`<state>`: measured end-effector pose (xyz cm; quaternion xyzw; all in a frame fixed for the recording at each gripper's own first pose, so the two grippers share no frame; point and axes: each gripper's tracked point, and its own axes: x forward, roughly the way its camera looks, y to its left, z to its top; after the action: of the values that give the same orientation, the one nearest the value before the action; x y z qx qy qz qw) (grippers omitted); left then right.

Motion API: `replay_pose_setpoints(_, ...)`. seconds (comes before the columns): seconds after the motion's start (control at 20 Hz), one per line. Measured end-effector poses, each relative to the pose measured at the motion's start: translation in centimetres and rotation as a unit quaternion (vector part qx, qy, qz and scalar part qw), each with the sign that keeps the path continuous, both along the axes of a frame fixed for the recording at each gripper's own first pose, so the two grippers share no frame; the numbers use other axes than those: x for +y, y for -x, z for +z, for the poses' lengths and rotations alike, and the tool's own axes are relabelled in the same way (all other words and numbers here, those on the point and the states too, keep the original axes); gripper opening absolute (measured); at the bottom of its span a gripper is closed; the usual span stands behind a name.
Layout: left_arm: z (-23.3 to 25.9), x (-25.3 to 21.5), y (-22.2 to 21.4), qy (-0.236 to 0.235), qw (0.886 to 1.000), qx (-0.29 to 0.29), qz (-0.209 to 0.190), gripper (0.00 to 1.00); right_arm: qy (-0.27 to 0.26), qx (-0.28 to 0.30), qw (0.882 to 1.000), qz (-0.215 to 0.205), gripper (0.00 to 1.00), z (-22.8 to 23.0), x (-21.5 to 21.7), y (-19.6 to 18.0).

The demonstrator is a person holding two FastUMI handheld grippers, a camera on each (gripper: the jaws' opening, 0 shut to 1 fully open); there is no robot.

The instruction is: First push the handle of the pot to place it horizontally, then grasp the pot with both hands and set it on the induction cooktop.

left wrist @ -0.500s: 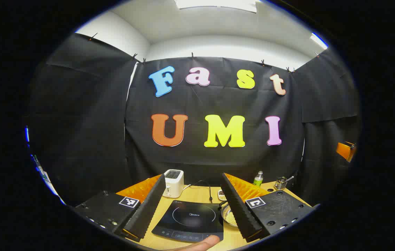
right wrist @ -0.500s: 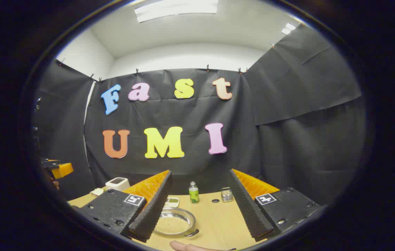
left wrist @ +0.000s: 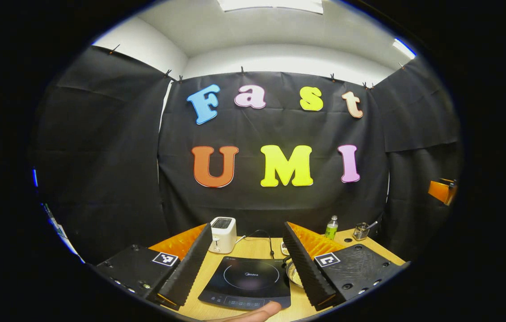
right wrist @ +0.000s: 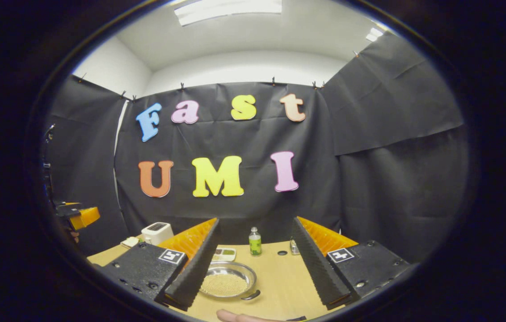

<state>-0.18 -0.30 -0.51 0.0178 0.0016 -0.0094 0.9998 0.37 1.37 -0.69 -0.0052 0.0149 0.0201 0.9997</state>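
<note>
A shallow silver pot (right wrist: 228, 281) holding pale grains sits on the wooden table (right wrist: 280, 281), just ahead of my right gripper (right wrist: 255, 221). Its dark handle (right wrist: 251, 295) points toward the near right. That gripper is open and holds nothing, its left finger overlapping the pot's left rim. My left gripper (left wrist: 247, 227) is open too, above the black induction cooktop (left wrist: 246, 281). Part of the pot (left wrist: 293, 275) peeks out beside the cooktop, behind the right finger. Each gripper's orange body appears far off in the other's view, the right gripper (left wrist: 441, 191) and the left gripper (right wrist: 78, 216).
A white toaster (left wrist: 222, 234) with its cord stands behind the cooktop. A green-labelled bottle (right wrist: 255, 241), a small jar (right wrist: 293, 246), a utensil holder (left wrist: 361, 231) and a flat white item (right wrist: 224, 254) line the table's back. A person's fingertip (left wrist: 257, 313) shows at the bottom edge.
Both grippers shifted slightly: the pot sits a bit lower and fuller in the right gripper view, and the cooktop a little to the right in the left gripper view. Both stay open.
</note>
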Motion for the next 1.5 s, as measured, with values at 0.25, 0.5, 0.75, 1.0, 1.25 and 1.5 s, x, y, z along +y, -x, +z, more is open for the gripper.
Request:
replay_pose_setpoints(0.25,-0.4,-0.8,0.4,-0.003,1.000,-0.001,-0.013,0.94,0.015,0.002,1.000,-0.009,0.96,-1.0,-0.3,-1.0)
replay_pose_setpoints(0.5,-1.0,-1.6,1.1,-0.006,1.000,-0.001,-0.022,0.95,0.005,0.030,0.999,-0.010,0.96,-3.5,-0.5,-2.9)
replay_pose_setpoints(0.75,-1.4,-1.8,1.7,-0.008,1.000,-0.003,-0.026,0.95,-0.008,0.053,0.998,0.023,0.96,-5.1,0.8,-4.6)
replay_pose_setpoints(1.0,-1.9,-1.3,2.4,-0.007,1.000,-0.007,-0.016,0.95,-0.012,0.109,0.993,0.036,0.74,-9.2,1.5,-6.1)
replay_pose_setpoints(1.25,-1.9,-0.7,3.6,-0.011,1.000,-0.014,-0.009,0.95,-0.027,0.211,0.975,0.070,0.31,-15.5,3.7,-7.0)
replay_pose_setpoints(1.5,-1.9,-1.0,4.7,-0.011,1.000,-0.021,-0.012,0.94,-0.002,0.306,0.947,0.100,0.01,-22.8,4.9,-7.4)
